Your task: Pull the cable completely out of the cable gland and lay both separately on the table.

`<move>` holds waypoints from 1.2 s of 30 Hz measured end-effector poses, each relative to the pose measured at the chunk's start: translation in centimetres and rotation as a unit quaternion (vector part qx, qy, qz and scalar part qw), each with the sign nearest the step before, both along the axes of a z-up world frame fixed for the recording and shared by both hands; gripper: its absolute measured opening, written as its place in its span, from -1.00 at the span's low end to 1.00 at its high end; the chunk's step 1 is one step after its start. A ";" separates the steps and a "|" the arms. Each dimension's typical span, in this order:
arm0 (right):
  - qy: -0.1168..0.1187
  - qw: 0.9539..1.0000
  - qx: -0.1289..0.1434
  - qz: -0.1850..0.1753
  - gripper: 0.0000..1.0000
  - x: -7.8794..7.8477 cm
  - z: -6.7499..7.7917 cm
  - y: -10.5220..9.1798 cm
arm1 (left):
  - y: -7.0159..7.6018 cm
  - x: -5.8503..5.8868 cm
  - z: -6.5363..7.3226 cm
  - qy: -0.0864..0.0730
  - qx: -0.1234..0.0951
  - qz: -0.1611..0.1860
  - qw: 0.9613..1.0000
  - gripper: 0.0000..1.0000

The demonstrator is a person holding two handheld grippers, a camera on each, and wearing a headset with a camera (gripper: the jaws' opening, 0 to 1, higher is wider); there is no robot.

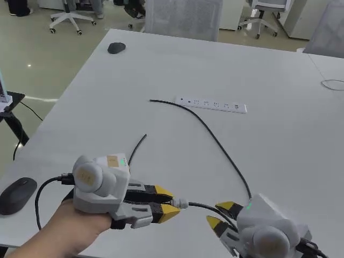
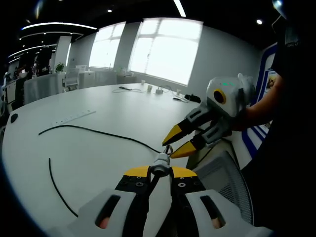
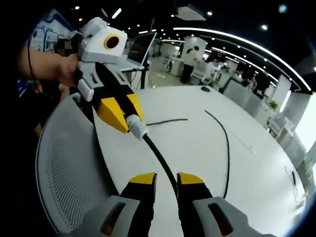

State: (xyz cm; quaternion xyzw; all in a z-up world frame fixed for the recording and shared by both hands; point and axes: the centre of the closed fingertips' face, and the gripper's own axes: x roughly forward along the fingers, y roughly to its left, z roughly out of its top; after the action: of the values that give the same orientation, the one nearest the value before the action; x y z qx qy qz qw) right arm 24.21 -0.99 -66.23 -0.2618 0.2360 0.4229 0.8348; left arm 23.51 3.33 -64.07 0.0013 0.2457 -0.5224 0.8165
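Gland (image 1: 180, 203) pale, cable (image 1: 215, 141) thin black

Black cable (image 1: 215, 137) runs through the white gland (image 1: 179, 203).

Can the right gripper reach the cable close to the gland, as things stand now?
Probably yes: the cable runs between the open jaws of the right gripper, just past the cable gland held by the left gripper; nothing blocks it.
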 end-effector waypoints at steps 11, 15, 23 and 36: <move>-0.050 0.996 -0.049 0.060 -0.95 0.1 0.2 1.8 | -0.1 -0.1 -0.3 0.003 0.007 -0.004 1.000 -0.70; -0.042 0.996 -0.042 0.062 -0.97 0.1 0.1 1.8 | -0.2 -0.2 -0.4 0.005 0.007 -0.004 1.000 -0.70; -0.034 0.997 -0.034 0.059 -1.00 -0.2 -0.1 1.7 | -0.3 -0.3 -0.5 0.005 0.009 -0.009 1.000 -0.70; -0.018 0.999 -0.023 0.038 -1.00 0.2 -0.3 1.0 | -0.5 -0.2 -0.3 -0.001 0.004 -0.003 1.000 -0.71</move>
State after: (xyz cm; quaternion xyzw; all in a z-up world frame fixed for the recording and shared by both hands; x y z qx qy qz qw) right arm 24.46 -0.03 -66.57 -0.2976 0.2206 0.4441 0.8158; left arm 23.29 2.82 -64.41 0.0060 0.2470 -0.5241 0.8150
